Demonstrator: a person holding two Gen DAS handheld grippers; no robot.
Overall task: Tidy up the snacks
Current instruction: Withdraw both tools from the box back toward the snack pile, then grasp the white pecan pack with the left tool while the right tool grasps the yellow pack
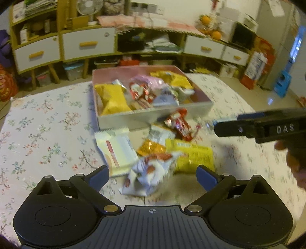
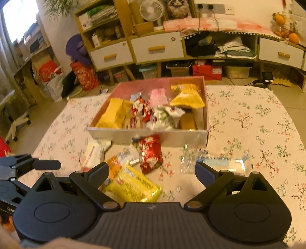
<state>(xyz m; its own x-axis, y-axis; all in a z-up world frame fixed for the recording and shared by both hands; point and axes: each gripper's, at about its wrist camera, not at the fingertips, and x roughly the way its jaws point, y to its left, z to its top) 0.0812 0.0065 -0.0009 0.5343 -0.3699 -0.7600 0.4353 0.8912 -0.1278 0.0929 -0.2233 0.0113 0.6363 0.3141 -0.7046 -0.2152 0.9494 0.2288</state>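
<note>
A shallow box [image 1: 153, 116] [image 2: 172, 137] with a pink inside holds several snack packs on the flowered tablecloth. In front of it loose snacks lie in a heap: a white pack [image 1: 114, 151] [image 2: 93, 153], a red pack [image 1: 178, 122] [image 2: 150, 153], a yellow pack [image 1: 193, 155] [image 2: 133, 185], an orange pack [image 1: 151, 148] and a white-purple pack [image 1: 147, 172]. A clear wrapper [image 2: 216, 160] lies to the right. My left gripper [image 1: 153, 177] is open and empty over the white-purple pack. My right gripper [image 2: 151, 173] is open and empty above the yellow pack; it also shows in the left wrist view [image 1: 225, 129].
The tablecloth [image 1: 44, 134] [image 2: 258, 124] covers the table. Behind the table stands a shelf unit with white drawers [image 1: 88, 45] [image 2: 156, 48], boxes beneath it, a fan [image 2: 152, 9] and oranges [image 1: 216, 34] on top.
</note>
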